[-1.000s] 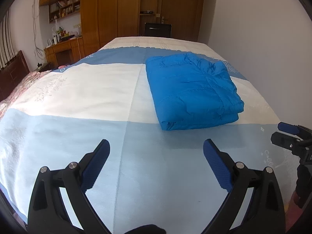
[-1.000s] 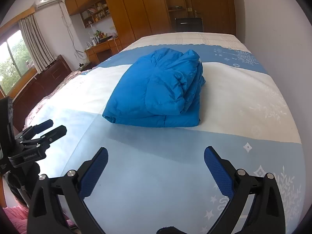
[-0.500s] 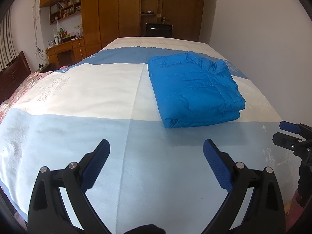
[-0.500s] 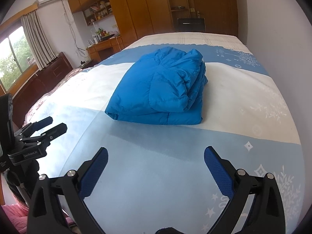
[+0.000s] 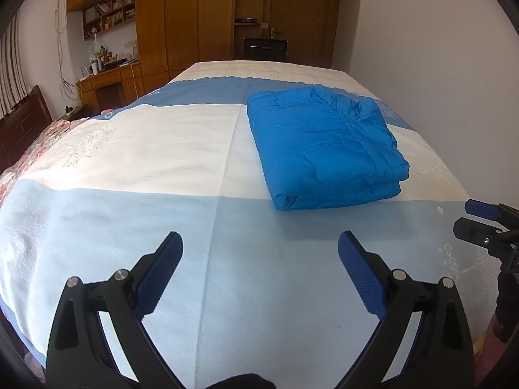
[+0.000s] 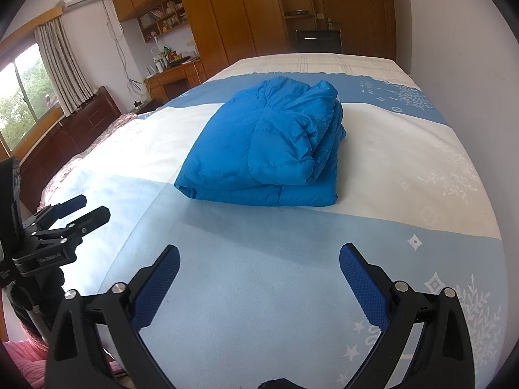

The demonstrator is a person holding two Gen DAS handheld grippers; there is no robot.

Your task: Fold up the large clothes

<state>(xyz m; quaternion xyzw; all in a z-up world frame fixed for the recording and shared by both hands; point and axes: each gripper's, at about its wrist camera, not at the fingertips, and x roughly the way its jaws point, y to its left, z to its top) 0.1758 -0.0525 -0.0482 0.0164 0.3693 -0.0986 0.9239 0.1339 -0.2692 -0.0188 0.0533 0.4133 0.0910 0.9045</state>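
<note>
Left wrist view: my left gripper point(image 5: 259, 253) wide open, empty; right gripper point(image 6: 259, 256) likewise. Folded blue down jacket point(image 5: 321, 149) on bedspread point(image 5: 146, 142), ahead-right of left, dead ahead of right, long axis running away.

Bright blue jacket point(image 5: 324, 147), blue-and-white snowflake-patterned bedspread point(image 5: 129, 168)

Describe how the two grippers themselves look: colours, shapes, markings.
Both the left gripper and the right gripper have black angular frames with silver bolt heads and two fingers faced with blue dimpled pads. The left gripper's body carries small white lettering, too small to read. No cables show.
</note>
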